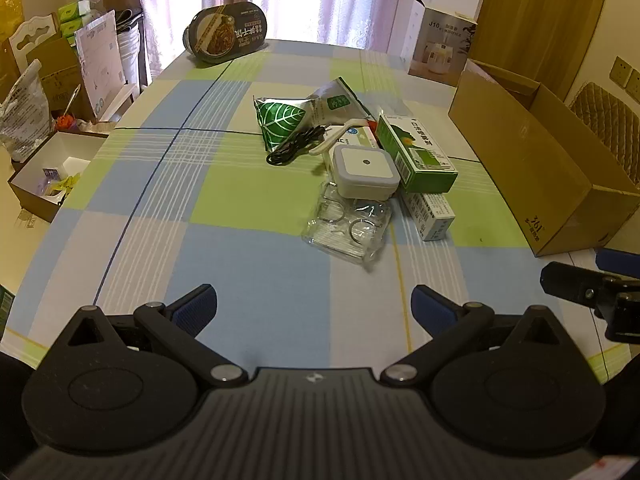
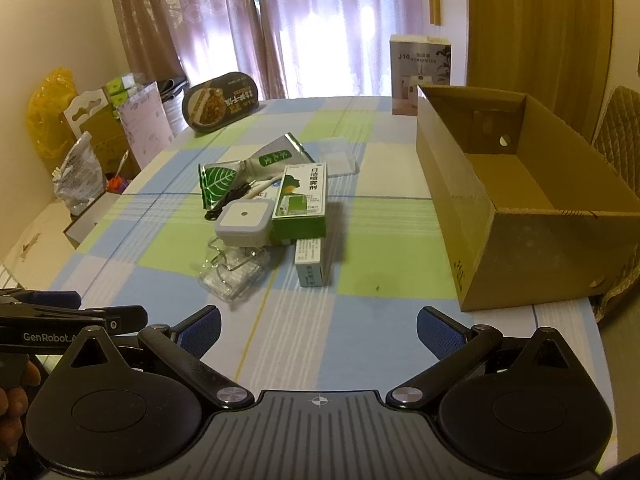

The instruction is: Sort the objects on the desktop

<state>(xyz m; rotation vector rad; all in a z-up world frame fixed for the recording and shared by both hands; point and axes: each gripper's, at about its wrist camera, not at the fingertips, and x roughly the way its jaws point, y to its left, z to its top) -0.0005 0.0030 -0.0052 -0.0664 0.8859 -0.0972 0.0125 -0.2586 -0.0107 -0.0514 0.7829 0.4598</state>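
Observation:
A heap of small items lies mid-table: a green spray box (image 1: 416,152) (image 2: 302,200), a square white night light (image 1: 364,170) (image 2: 243,222), a clear plastic blister pack (image 1: 346,226) (image 2: 232,268), a white medicine box (image 1: 430,212) (image 2: 310,266), a leaf-print green packet (image 1: 278,122) (image 2: 218,182), a grey pouch (image 1: 334,100) (image 2: 272,156) and a black cable (image 1: 296,146). An open cardboard box (image 1: 532,160) (image 2: 512,200) stands at the right, empty inside. My left gripper (image 1: 314,308) and right gripper (image 2: 318,330) hover open near the front edge, holding nothing.
An instant-noodle bowl (image 1: 226,34) (image 2: 220,102) lies tipped at the far edge, and a humidifier carton (image 1: 440,44) (image 2: 420,74) stands at the far right. Cluttered boxes and bags (image 1: 44,120) sit off the table's left side. A padded chair (image 1: 608,124) stands behind the cardboard box.

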